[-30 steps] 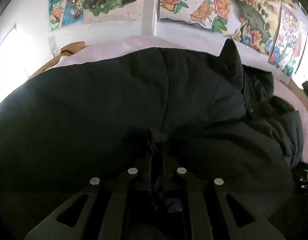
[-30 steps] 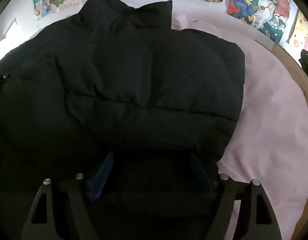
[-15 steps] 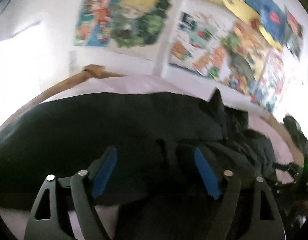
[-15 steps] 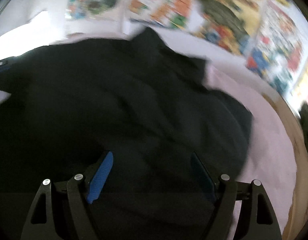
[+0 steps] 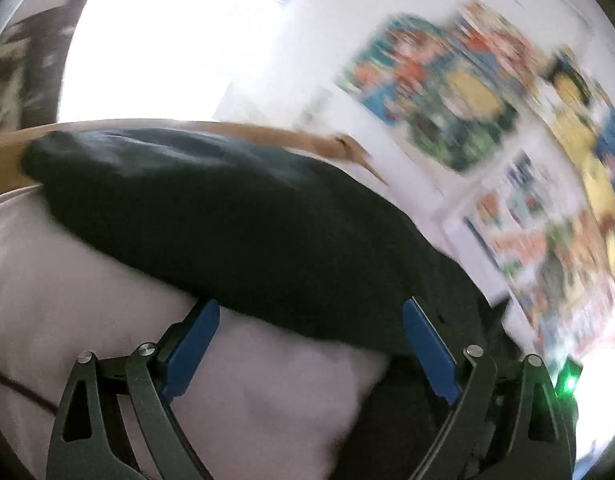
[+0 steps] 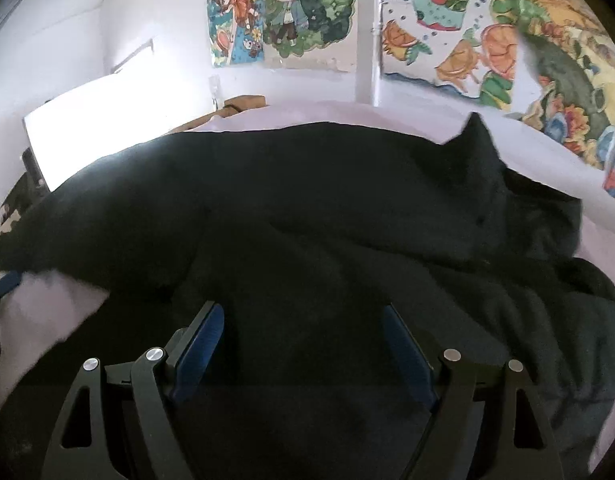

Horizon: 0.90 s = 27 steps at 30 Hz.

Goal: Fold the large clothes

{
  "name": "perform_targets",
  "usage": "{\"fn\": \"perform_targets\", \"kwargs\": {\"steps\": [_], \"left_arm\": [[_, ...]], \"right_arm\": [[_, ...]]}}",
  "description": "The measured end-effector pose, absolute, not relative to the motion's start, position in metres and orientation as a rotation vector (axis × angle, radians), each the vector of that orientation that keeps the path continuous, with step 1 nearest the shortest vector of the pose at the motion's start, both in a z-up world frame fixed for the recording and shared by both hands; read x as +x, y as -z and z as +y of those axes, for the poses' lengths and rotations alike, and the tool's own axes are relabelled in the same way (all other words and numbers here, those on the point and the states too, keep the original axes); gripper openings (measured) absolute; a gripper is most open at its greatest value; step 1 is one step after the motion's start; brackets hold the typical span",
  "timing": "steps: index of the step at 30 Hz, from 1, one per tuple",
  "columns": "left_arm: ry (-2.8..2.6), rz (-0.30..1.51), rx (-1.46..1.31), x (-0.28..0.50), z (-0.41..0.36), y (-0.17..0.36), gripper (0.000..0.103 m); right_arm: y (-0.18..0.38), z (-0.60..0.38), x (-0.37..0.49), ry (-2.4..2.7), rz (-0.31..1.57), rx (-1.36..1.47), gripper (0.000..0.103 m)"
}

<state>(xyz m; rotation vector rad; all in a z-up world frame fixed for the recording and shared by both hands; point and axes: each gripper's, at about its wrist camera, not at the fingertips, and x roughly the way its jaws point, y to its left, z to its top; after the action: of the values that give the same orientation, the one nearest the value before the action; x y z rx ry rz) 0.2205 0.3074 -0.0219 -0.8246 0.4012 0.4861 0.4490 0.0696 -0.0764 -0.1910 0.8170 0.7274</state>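
Moved: both grippers have pulled back off the black jacket; left one has let go of the fabric it pinched a second ago and swung toward the bed's left edge, view blurred.
Bed (image 6: 315,110): pink sheet, wooden frame showing at the far-left corner; carries everything.
Black jacket (image 6: 307,208): puffy, spread across the middle of the bed, collar peak toward the far-right side, one end reaching the left edge, bunched folds at the right.
Left gripper (image 5: 307,344): fingers (image 5: 193,344) wide and opening further, nothing between them; jacket edge just beyond the tips, pink sheet below.
Right gripper (image 6: 299,344): fingers wide apart, hovering over the jacket's near part; no fabric visibly pinched.
Step, my read: between folds, re-grip next.
How to do it well: pick both ends of one edge, bite through the full padded layer, lift evenly so the puffy fill doesn't slide, lay the edge square.
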Motion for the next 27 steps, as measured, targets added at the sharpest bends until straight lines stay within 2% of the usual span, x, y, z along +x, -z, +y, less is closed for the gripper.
{"fn": "perform_targets", "kwargs": {"steps": [4,9,14,16,22,24,27], "left_arm": [[-0.557,0.349,-0.919,0.208,0.331,0.033,0.09],[-0.649,0.278,-0.966,0.188,0.35,0.039,0.09],[-0.736,0.209,-0.947,0.176,0.351,0.037,0.089],[-0.756,0.2,-0.935,0.172,0.351,0.036,0.085],[-0.831,0.165,-0.903,0.165,0.349,0.036,0.045],[-0.835,0.168,-0.89,0.168,0.349,0.036,0.027],[-0.816,0.134,-0.859,0.169,0.346,0.029,0.016]], "right_arm": [[0.089,0.096,0.459,-0.693,0.82,-0.239,0.081],[0.11,0.115,0.46,-0.659,0.799,-0.314,0.097],[0.132,0.121,0.465,-0.66,0.829,-0.33,0.101],[0.137,0.12,0.467,-0.664,0.836,-0.321,0.102],[0.139,0.119,0.467,-0.662,0.829,-0.318,0.102],[0.14,0.12,0.465,-0.66,0.825,-0.316,0.102],[0.14,0.12,0.462,-0.66,0.818,-0.31,0.102]]}}
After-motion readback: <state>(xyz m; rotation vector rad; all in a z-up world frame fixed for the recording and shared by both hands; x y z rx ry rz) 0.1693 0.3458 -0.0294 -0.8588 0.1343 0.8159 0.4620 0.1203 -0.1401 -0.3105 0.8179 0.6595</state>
